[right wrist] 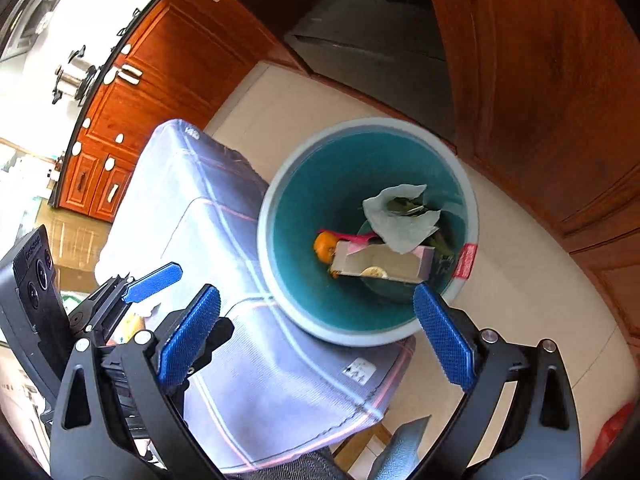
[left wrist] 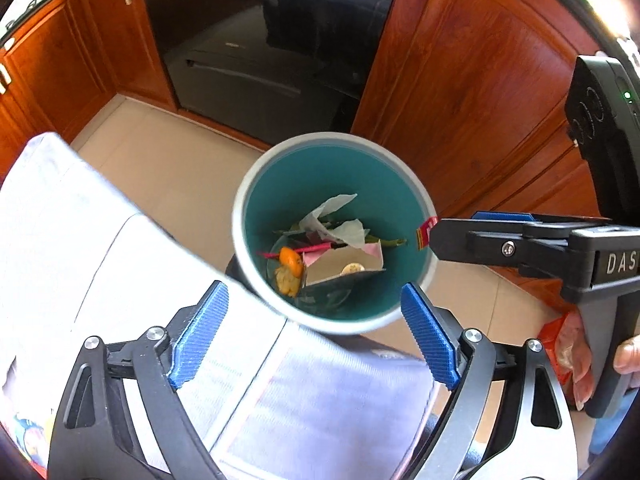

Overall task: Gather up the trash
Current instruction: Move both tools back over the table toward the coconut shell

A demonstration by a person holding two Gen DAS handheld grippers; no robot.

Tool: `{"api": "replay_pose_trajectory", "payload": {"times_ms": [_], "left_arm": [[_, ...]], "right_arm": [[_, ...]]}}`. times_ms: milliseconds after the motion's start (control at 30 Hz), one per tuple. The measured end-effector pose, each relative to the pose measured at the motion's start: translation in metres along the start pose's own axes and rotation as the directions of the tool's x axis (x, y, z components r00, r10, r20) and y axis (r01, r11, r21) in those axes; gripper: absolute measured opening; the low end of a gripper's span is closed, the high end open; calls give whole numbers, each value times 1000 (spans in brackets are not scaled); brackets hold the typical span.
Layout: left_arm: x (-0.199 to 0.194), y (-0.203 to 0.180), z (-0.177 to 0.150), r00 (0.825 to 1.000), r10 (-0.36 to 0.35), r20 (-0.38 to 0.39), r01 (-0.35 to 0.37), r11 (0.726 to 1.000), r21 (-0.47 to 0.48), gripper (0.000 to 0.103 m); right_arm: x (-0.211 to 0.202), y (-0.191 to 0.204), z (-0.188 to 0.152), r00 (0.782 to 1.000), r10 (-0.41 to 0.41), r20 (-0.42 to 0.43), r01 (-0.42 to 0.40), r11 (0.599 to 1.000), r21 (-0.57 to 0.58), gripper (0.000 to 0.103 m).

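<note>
- Trash lies at the bottom of a round bin [left wrist: 335, 148] that is teal inside with a pale rim. The bin stands on the tiled floor [left wrist: 168, 168], just beside a table with a pale cloth [left wrist: 80, 240] on it.
- In the bin there is a crumpled white paper [right wrist: 400, 220], an orange peel [left wrist: 290, 260], a pink stick [left wrist: 316, 249], a flat open box [right wrist: 380, 262] and some green leaves [right wrist: 404, 205].
- The left gripper [left wrist: 316, 336] hangs over the near edge of the bin. Its two blue pads [left wrist: 202, 332] stand wide apart and nothing is between them.
- The right gripper [right wrist: 316, 332] is also wide open and holds nothing. One of its blue fingers [right wrist: 188, 336] is over the cloth and the other is over the bin's near rim.
- In the left view the right gripper comes in from the right side, and its black tip is at the rim of the bin.
- A small red wrapper [left wrist: 425, 232] sits at that rim, touching the black tip. In the right view it lies against the inner wall of the bin. I cannot tell if it sticks there or is falling.
- A thumb [left wrist: 626, 354] shows on the handle of the right gripper.
- Brown wooden cupboards [left wrist: 472, 92] and a dark oven door [left wrist: 256, 48] stand behind the bin.
</note>
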State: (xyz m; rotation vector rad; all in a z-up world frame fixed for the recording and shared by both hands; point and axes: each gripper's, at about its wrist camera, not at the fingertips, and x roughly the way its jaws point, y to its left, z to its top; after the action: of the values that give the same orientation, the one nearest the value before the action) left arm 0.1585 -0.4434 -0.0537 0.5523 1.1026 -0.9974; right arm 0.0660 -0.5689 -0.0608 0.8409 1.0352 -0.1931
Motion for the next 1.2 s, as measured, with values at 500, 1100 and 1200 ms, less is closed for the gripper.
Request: {"api": "replay_pose_trajectory", "payload": {"times_ms": [500, 1100, 1200], "left_arm": [[-77, 47, -91, 995, 25, 92, -18, 997, -72, 96], [-128, 159, -229, 978, 163, 134, -111, 938, -329, 99], [-125, 185, -243, 979, 160, 128, -96, 909, -406, 99]], "right_arm": [[-2, 82, -57, 999, 2, -54, -9, 992, -128, 94], [105, 210, -146, 936, 53, -348, -152, 952, -264, 94], [114, 217, -150, 931, 57, -361, -163, 949, -270, 94]]}}
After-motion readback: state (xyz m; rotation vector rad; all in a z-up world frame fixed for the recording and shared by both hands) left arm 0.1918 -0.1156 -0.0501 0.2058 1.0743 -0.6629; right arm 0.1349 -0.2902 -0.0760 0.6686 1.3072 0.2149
